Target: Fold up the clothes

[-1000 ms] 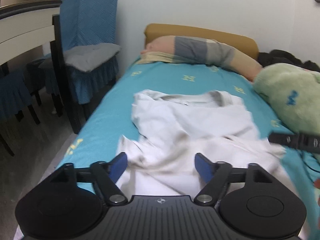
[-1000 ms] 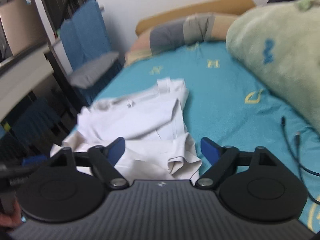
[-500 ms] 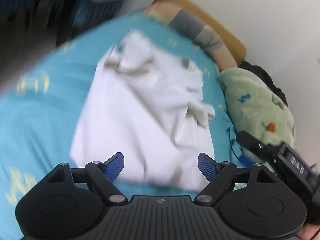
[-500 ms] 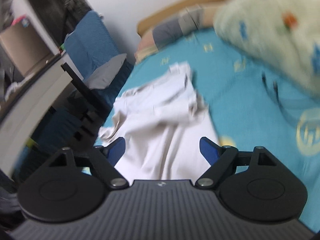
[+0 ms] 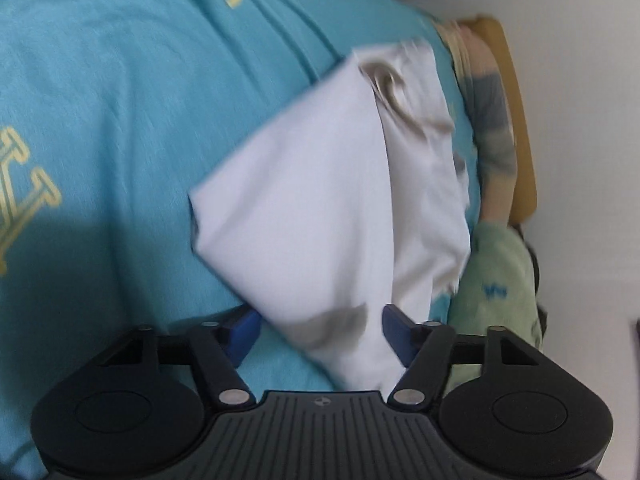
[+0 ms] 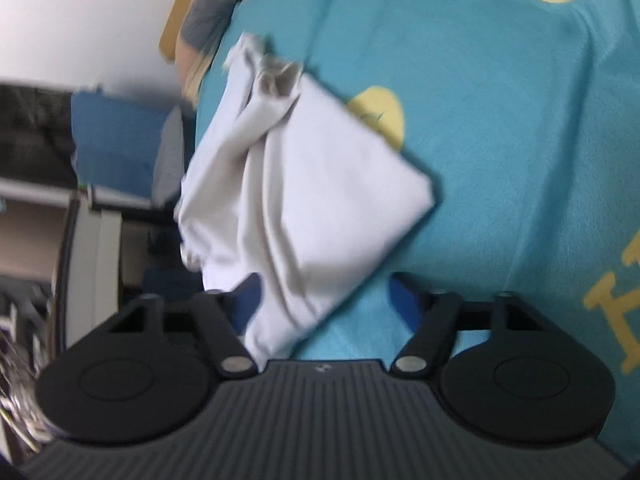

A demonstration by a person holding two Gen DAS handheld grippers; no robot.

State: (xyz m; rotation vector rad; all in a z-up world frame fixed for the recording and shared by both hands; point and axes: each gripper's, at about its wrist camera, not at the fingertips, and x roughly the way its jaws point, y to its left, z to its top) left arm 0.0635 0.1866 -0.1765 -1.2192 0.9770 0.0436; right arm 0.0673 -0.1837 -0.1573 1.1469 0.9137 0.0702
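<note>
Left claw (image 5: 320, 330): jaws closing, narrower than a second ago, white garment (image 5: 320, 200) between the blue fingers (image 5: 244, 332); grip on the cloth cannot be told through the blur. Right claw (image 6: 326, 304): jaws closing likewise, garment edge (image 6: 288, 200) beside its left finger, no clamp seen. Garment: lies on the teal bed sheet (image 5: 100, 100), near its pillow end; both views now rolled and closer to it than before.

Crumpled white garment (image 5: 320, 208) on the teal bedsheet (image 5: 120, 100)
</note>
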